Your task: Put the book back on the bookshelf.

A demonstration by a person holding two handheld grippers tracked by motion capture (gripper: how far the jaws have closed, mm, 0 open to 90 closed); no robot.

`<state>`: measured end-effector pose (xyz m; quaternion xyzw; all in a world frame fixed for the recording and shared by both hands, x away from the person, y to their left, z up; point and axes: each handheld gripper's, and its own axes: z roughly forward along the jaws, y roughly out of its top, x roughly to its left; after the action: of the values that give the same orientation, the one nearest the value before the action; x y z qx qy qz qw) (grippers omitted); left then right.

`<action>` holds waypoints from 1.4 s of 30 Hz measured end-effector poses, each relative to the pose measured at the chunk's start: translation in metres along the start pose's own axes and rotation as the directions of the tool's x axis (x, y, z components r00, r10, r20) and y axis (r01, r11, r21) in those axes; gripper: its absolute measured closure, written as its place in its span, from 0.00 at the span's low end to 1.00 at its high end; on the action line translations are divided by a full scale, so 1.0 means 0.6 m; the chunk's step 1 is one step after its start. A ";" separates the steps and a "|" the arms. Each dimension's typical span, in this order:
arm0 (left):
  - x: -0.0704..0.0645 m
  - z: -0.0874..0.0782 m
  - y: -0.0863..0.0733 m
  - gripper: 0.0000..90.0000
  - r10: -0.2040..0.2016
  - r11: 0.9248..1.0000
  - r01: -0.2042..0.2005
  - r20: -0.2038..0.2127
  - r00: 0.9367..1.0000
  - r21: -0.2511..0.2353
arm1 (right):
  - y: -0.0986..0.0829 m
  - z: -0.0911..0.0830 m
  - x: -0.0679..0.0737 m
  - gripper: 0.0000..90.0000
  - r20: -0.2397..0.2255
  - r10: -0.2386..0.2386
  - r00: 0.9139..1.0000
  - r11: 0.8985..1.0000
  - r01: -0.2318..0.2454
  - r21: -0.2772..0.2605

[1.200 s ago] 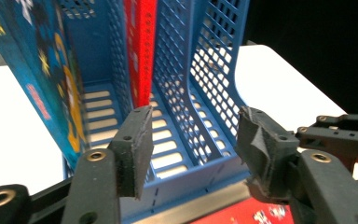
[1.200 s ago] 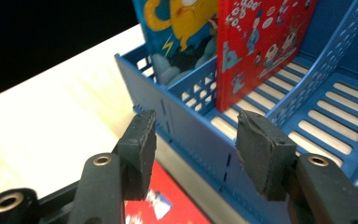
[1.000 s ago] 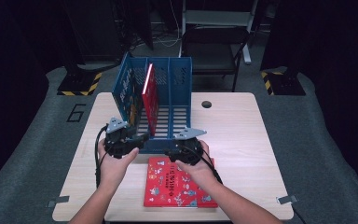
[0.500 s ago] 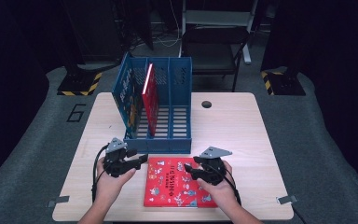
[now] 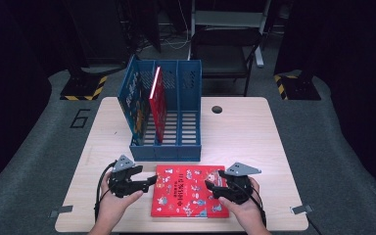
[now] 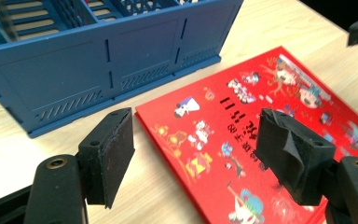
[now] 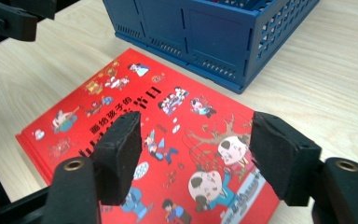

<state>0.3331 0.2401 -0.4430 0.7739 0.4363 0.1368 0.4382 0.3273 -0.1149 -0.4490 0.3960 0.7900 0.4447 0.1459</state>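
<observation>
— Where does the red picture book [image 5: 187, 191] lie?

— Flat on the tabletop [image 5: 240, 127], cover up, near the front edge and about midway along it, just in front of the blue file rack [image 5: 165, 147]. The rack holds a second red book [image 5: 157, 103] standing on edge in a left-hand slot.

— And the hands?

— Both forearms come in over the front edge. The left hand [image 5: 115, 200] holds the left gripper [image 5: 152, 181] low, pointing right at the book's left edge. The right hand [image 5: 242, 205] holds the right gripper [image 5: 209, 186] pointing left, over the book's right part.

— Are they gripping anything?

— No. In the left gripper view [image 6: 196, 149] the jaws stand wide apart, straddling the book's near corner with nothing between them. The right gripper view [image 7: 193, 144] shows the same: jaws spread wide above the cover, clasping nothing.
</observation>
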 end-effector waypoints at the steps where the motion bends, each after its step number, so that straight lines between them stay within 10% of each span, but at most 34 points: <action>1: -0.001 0.000 -0.004 0.31 -0.001 1.000 0.001 -0.015 1.000 -0.019 | -0.003 -0.001 0.002 0.37 0.004 -0.004 1.000 1.000 0.004 -0.008; 15: 0.004 0.024 -0.038 0.49 0.030 0.999 -0.031 0.028 0.999 0.010 | -0.039 0.021 -0.007 0.46 0.049 -0.083 0.995 0.996 0.083 0.015; 22: 0.001 0.039 -0.044 0.48 0.086 0.996 -0.086 0.023 0.996 0.022 | -0.055 0.034 -0.023 0.47 0.062 -0.044 0.997 0.998 0.041 0.053; 29: 0.003 0.063 -0.049 0.41 0.033 0.994 -0.038 0.047 0.998 0.106 | -0.060 0.040 -0.029 0.43 0.080 -0.038 0.996 0.996 0.032 0.082; 42: -0.013 0.081 -0.061 0.38 0.059 0.983 -0.072 0.085 0.995 0.167 | -0.069 0.043 -0.041 0.36 0.069 0.015 0.997 0.988 -0.025 0.152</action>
<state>0.3369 0.2153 -0.4988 0.8272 0.4028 0.0824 0.3829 0.3375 -0.1301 -0.5007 0.4288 0.8124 0.3705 0.1373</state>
